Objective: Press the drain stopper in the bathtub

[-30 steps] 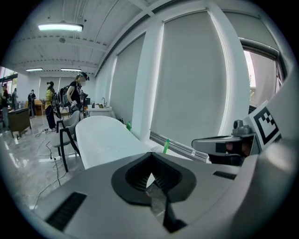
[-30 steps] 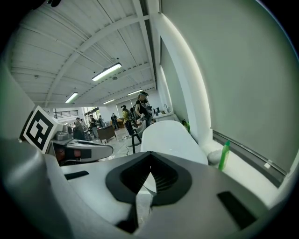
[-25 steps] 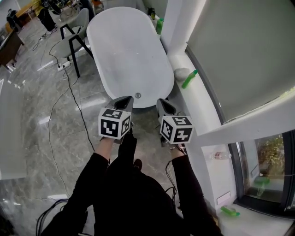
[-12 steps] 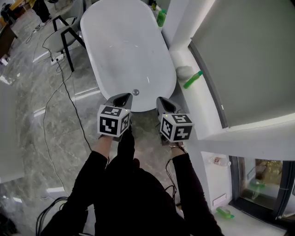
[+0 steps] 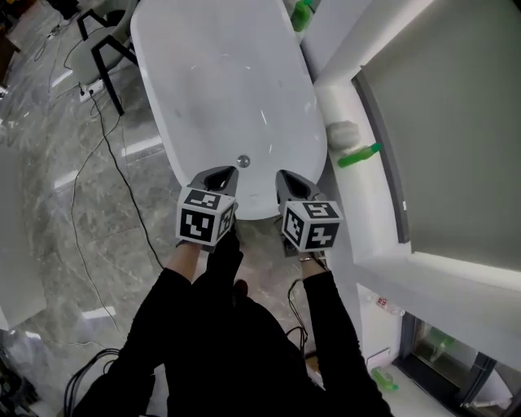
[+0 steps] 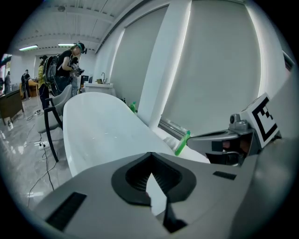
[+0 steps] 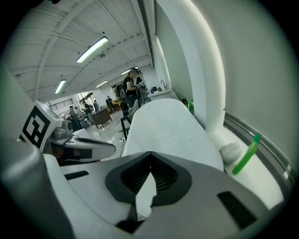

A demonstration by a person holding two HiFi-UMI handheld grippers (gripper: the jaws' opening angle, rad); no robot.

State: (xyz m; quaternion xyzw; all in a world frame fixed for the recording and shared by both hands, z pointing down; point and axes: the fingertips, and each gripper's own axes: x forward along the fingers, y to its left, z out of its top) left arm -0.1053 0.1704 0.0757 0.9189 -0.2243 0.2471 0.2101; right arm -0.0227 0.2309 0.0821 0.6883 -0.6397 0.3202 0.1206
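Note:
The white oval bathtub (image 5: 228,81) runs away from me, and its small round metal drain stopper (image 5: 242,161) sits on the tub floor near the near end. My left gripper (image 5: 220,174) is shut and empty, with its tip just short of the stopper and slightly left of it. Level with it to the right, my right gripper (image 5: 288,179) is also shut and empty, over the tub's near rim. In the left gripper view the left gripper (image 6: 149,155) points along the tub (image 6: 98,126). The right gripper (image 7: 149,155) faces the tub (image 7: 163,126) too.
A white window ledge along the tub's right carries a pale lump (image 5: 343,133) and a lying green bottle (image 5: 360,155). Another green bottle (image 5: 303,12) stands at the tub's far end. A chair (image 5: 89,49) and a floor cable (image 5: 106,155) are at the left. People (image 6: 70,60) stand far off.
I have moved nearer the tub: its near end and the stopper have slid closer to both gripper tips. Both grippers keep the same pose and stay shut.

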